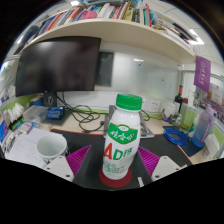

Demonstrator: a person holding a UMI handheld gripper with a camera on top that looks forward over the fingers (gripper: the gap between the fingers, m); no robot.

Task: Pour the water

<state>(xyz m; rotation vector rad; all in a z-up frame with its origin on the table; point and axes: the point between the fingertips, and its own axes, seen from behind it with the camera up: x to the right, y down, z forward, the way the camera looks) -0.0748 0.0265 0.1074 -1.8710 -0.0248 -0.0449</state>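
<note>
Looming largest at twelve o'clock beyond everything is one dark monitor (62, 65) under a single bookshelf (120, 14), with a cluttered desk (160, 150) spread below. Nearer, one white AD drink bottle (120, 140) with a green cap stands upright between the gripper's (116, 165) two fingers, its base at six o'clock. Both pink pads (149, 161) seem to press its sides, so I judge the grip closed on it, though the contact itself is hard to make out. One white mug (51, 147) sits on the desk at about eight o'clock from the bottle, near but apart. The step in hand looks like holding the bottle ready, before any tilt. Next, the bottle would need carrying over the mug and tipping toward eight o'clock; whether the cap is loose or on tight cannot be told.
</note>
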